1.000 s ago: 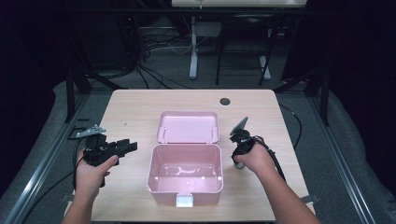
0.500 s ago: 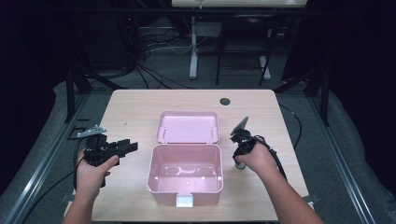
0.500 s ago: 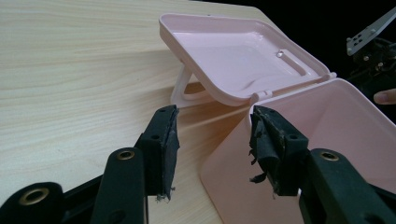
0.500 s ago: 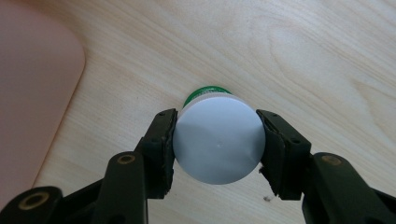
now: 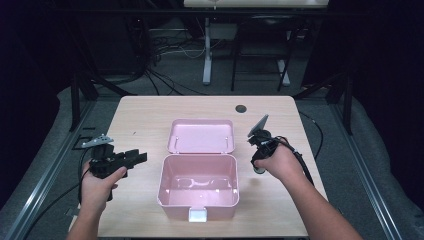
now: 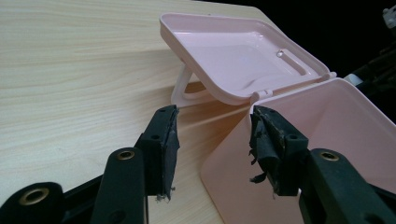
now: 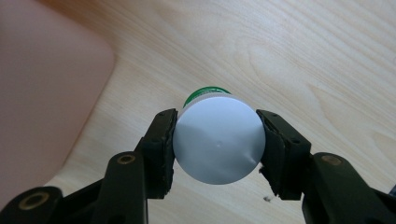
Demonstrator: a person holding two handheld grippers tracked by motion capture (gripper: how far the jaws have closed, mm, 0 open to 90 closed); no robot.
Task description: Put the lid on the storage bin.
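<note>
While clamped in the right gripper (image 7: 215, 142), white-capped bottle (image 7: 217, 143) upright, cap up.

Black tool (image 6: 212, 149) jaws — brass-ringed screw holes, frayed pads (image 6: 266, 140).

A pale wooden table (image 5: 150, 112) sits on grey floor (image 5: 360, 150). At twelve o'clock, a white desk leg (image 5: 207, 55) stands among tangled cables (image 5: 160, 47); darkness swallows the room beyond.

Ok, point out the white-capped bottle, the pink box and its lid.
white-capped bottle (image 7: 217, 142), right gripper view, on its white cap.
pink box (image 5: 197, 201), high view, on its front wall.
lid (image 5: 201, 136), high view, on its inner face.
</note>
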